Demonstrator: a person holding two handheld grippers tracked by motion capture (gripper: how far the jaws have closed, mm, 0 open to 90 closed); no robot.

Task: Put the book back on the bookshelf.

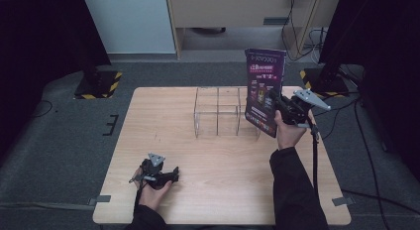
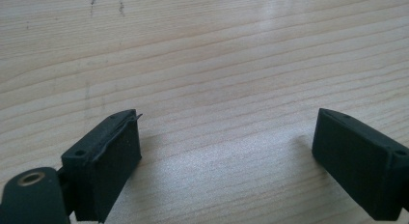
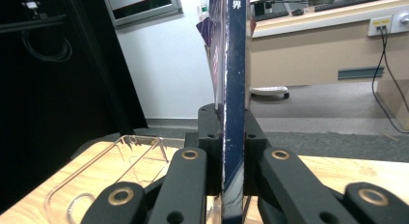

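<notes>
A thin purple book (image 1: 265, 88) stands upright in the air above the right end of a clear plastic rack (image 1: 218, 113) on the wooden table (image 1: 163, 116). My right gripper (image 1: 277, 103) is shut on the book's lower right edge. In the right gripper view the book's dark spine (image 3: 235, 89) rises straight up between the two pressed jaws, with the clear plastic rack (image 3: 120, 161) low at the left. My left gripper (image 1: 171, 174) rests on the table near the front left, held by a hand. In the left gripper view its fingers (image 2: 113, 156) stand wide apart over bare wood, nothing between them.
The rack has several upright clear dividers. Black stands with yellow-striped bases (image 1: 96, 84) flank the table's far corners. Cables (image 1: 346, 111) trail across the grey floor at the right. A pale desk (image 1: 237, 12) stands beyond the table.
</notes>
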